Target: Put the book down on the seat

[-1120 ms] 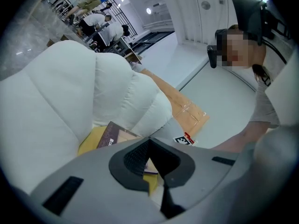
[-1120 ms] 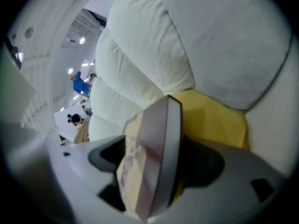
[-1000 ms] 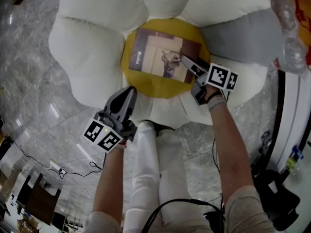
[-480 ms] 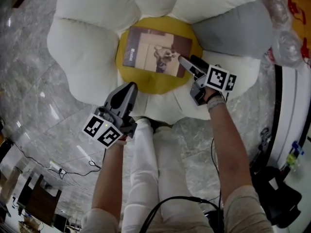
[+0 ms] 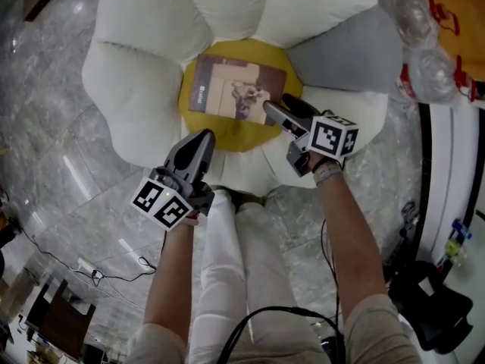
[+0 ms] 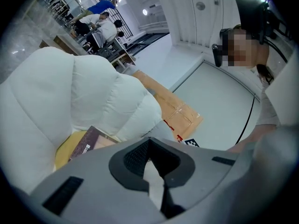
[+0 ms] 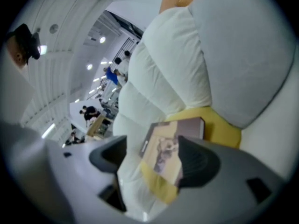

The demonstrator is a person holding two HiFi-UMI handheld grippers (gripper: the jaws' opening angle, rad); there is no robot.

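Note:
A brown and beige book (image 5: 237, 95) lies flat on the yellow middle (image 5: 227, 133) of a flower-shaped seat with puffy white petals (image 5: 129, 89). My right gripper (image 5: 282, 112) stands open at the book's near right corner, with one finger beside the corner. In the right gripper view the book (image 7: 168, 148) shows between the spread jaws of my right gripper (image 7: 154, 169), resting on the yellow cushion (image 7: 219, 125). My left gripper (image 5: 198, 146) hangs shut and empty over the seat's near petal, apart from the book (image 6: 88, 143). Its jaws (image 6: 152, 174) meet in the left gripper view.
A grey cushion (image 5: 345, 51) fills the seat's right side. Plastic-wrapped orange goods (image 5: 432, 29) lie at the top right. Marble floor (image 5: 61, 173) surrounds the seat, with cables (image 5: 91, 260) at the left and a black bag (image 5: 428, 309) at the right. White-trousered legs (image 5: 227, 264) stand between my arms.
My right gripper's tips have slid off the book's right edge toward its near corner, leaving the book flat on the yellow cushion. The left gripper has barely moved.

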